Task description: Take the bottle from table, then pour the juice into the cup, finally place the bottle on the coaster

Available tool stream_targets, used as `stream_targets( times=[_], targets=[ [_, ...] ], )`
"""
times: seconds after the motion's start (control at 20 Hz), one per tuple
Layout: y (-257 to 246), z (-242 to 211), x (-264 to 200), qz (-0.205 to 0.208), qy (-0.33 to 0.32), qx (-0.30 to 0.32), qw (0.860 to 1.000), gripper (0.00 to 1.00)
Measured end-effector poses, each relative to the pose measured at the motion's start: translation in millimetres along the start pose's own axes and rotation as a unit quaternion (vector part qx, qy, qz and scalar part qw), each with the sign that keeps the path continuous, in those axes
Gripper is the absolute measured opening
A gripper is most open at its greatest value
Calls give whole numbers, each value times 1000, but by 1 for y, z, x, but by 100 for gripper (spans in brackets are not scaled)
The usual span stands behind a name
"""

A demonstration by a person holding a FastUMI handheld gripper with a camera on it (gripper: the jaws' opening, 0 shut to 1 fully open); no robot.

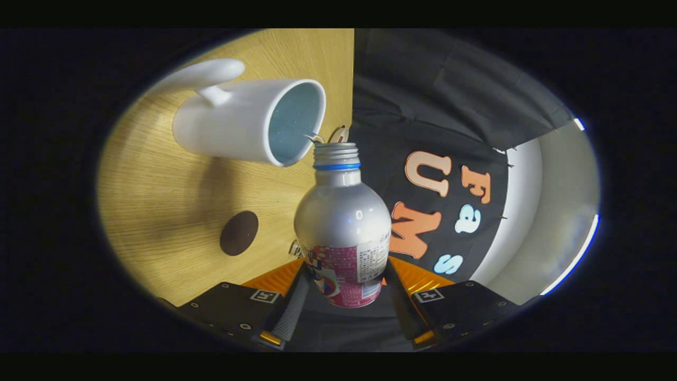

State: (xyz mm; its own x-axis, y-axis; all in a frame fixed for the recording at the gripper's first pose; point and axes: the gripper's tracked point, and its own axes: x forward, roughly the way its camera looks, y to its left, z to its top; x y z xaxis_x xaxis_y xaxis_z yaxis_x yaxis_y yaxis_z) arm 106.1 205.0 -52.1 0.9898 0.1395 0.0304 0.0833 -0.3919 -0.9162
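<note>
Between the fingers of the hand-held gripper [346, 288], clamped, sits the bottle [344, 227] (uncapped), its mouth at the rim of the cup [248, 124]; the coaster [239, 233] lies on the worktop [158, 211].

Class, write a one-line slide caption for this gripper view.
Gripper shut on a tilted bottle, its open neck at the white cup's rim, coaster nearby.

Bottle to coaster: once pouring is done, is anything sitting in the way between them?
Nothing visible does. The bottle is held between the jaws of the gripper, its mouth at the rim of the cup. The coaster lies on bare table beside the bottle, apart from the cup.
</note>
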Motion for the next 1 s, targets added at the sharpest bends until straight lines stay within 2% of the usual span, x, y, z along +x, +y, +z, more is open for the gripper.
stream_targets(
  times=[1.0],
  targets=[
    [-14, 4, -6, 2, 0, -57, 998, 76]
  ],
)
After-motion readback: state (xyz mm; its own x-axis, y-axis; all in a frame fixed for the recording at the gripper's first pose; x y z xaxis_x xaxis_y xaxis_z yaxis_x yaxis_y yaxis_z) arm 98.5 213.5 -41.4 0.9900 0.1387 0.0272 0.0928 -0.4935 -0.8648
